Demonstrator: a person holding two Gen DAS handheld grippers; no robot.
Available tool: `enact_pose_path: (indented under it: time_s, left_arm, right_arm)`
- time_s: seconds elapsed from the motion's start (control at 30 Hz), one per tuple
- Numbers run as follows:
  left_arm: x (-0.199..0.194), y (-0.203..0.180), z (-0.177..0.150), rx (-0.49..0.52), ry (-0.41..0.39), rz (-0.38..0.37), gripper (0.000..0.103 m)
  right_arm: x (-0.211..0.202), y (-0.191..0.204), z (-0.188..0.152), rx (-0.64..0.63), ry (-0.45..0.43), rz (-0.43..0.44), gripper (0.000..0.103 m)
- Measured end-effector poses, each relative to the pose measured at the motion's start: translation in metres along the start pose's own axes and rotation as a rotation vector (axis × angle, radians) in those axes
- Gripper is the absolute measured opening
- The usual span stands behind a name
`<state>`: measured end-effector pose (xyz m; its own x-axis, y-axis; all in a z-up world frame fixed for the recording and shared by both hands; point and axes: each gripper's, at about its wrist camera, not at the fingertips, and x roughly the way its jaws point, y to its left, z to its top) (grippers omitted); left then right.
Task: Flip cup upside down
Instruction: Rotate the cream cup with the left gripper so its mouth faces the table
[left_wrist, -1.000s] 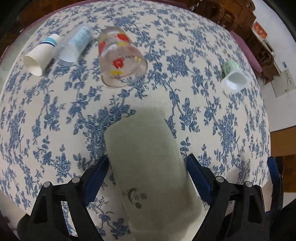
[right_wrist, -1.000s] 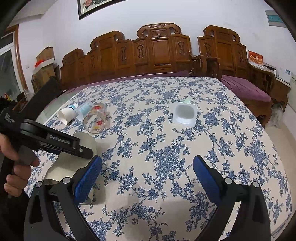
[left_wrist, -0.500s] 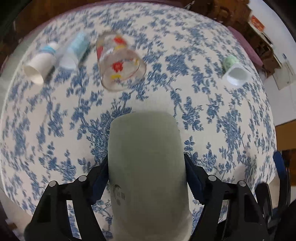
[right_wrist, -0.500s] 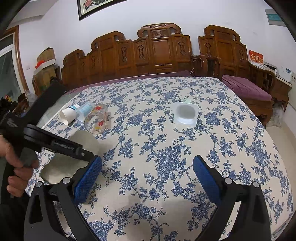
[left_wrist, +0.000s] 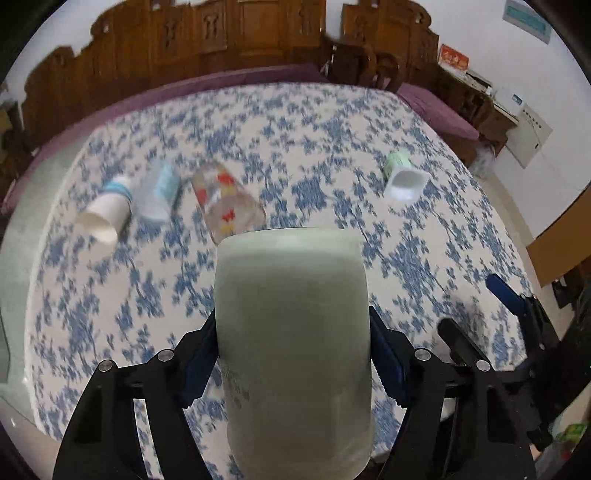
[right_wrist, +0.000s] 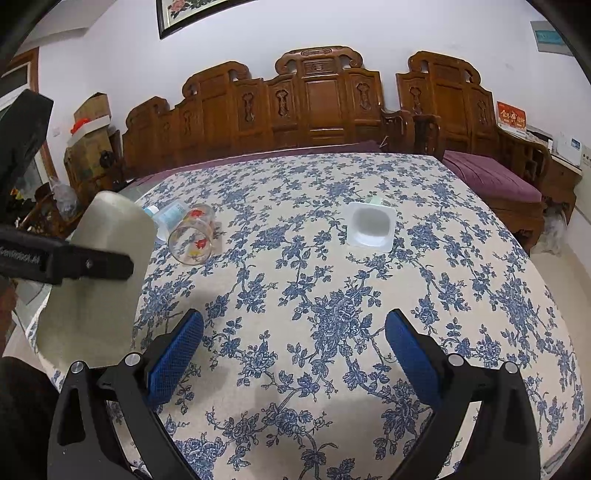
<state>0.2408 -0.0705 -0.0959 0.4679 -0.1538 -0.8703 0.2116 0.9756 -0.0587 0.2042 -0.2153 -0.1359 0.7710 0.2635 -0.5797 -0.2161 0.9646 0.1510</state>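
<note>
My left gripper is shut on a pale grey-green cup, its blue pads pressed on both sides. The cup is lifted above the table, closed base pointing away from the camera; its mouth is hidden. In the right wrist view the same cup hangs at the left, tilted with its base up, held by the left gripper's black finger. My right gripper is open and empty, low over the table's near side.
The table has a blue-flowered cloth. On it lie a clear glass with red and yellow prints, a plastic cup with a blue label, a white paper cup and a white square cup. Carved wooden benches stand behind.
My left gripper closed on the grey-green cup, lifted it off the table and tipped it up, so the camera now looks toward the benches. The right gripper has stayed still.
</note>
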Motion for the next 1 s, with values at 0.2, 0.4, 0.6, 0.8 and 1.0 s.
enact_pose_path:
  time_s: [0.2, 0.4, 0.6, 0.8, 1.0]
  left_arm:
    - [0.029, 0.005, 0.004, 0.013, -0.059, -0.008, 0.070]
    - [0.045, 0.008, 0.013, 0.021, -0.168, -0.022, 0.070]
    - [0.053, 0.006, 0.014, 0.052, -0.282, 0.002, 0.071]
    - [0.036, -0.007, -0.015, 0.136, -0.345, 0.032, 0.071]
    - [0.019, -0.007, -0.046, 0.136, -0.335, 0.030, 0.070]
  right_arm:
    - [0.001, -0.003, 0.000, 0.013, 0.001, 0.000, 0.099]
    - [0.002, -0.014, 0.002, 0.061, 0.004, 0.014, 0.099]
    - [0.004, -0.014, 0.002, 0.063, 0.005, 0.021, 0.099]
    - [0.005, -0.015, 0.002, 0.069, 0.004, 0.021, 0.099]
    - [0.003, -0.011, 0.002, 0.054, 0.000, 0.018, 0.099]
